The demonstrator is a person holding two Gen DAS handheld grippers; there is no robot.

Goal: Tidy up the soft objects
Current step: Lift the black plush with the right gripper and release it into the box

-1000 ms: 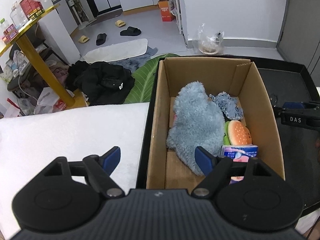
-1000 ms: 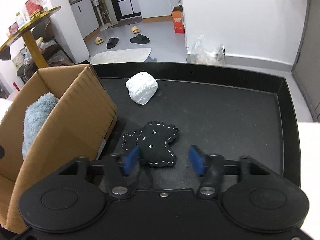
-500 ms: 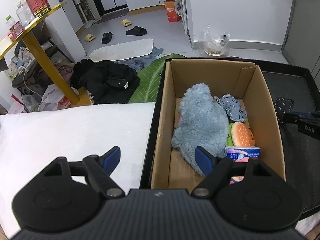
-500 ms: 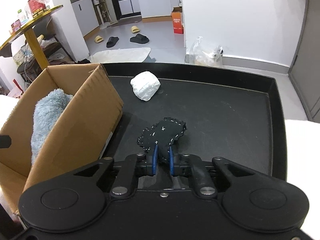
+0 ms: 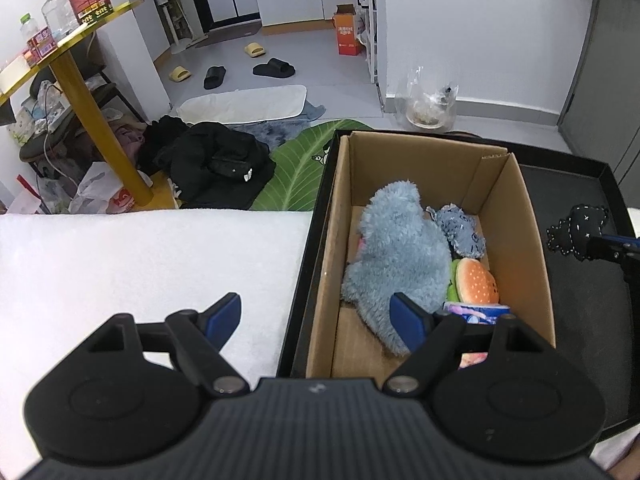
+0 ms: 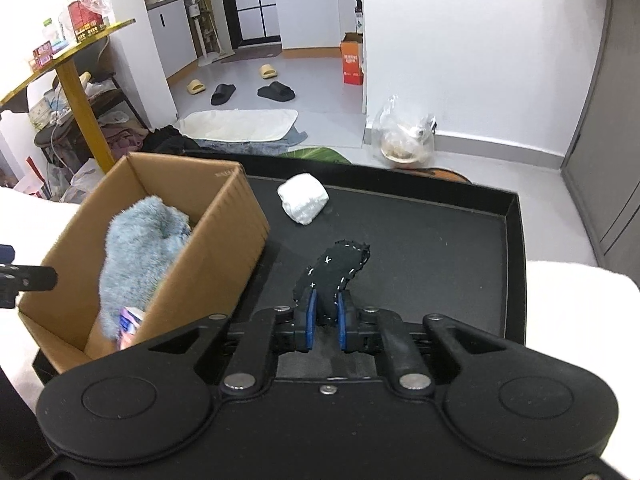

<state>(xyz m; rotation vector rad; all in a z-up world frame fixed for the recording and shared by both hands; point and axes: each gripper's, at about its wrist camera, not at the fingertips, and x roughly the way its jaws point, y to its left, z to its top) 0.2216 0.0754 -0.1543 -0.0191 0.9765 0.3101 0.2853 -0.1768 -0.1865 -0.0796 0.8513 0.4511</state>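
My right gripper (image 6: 325, 312) is shut on a black soft toy with white stitching (image 6: 334, 270) and holds it lifted above the black tray (image 6: 440, 240); the toy also shows in the left wrist view (image 5: 576, 228). A cardboard box (image 5: 516, 216) stands on the tray's left side and holds a blue plush (image 5: 396, 248), a small blue toy (image 5: 460, 228), a burger toy (image 5: 476, 282) and a tissue pack (image 5: 476, 309). My left gripper (image 5: 316, 318) is open and empty, over the box's near left edge. A white soft bundle (image 6: 304, 198) lies on the tray beyond the box.
A white cloth surface (image 5: 140, 264) lies left of the tray. Beyond are the floor with dark clothes (image 5: 212, 164), a green leaf mat (image 5: 304, 160), a gold-legged table (image 5: 96, 116) and a plastic bag (image 6: 406, 140) by the wall.
My right gripper closed on the black toy and lifted it off the tray, now higher and nearer the box. My left gripper stayed open and drew back slightly.
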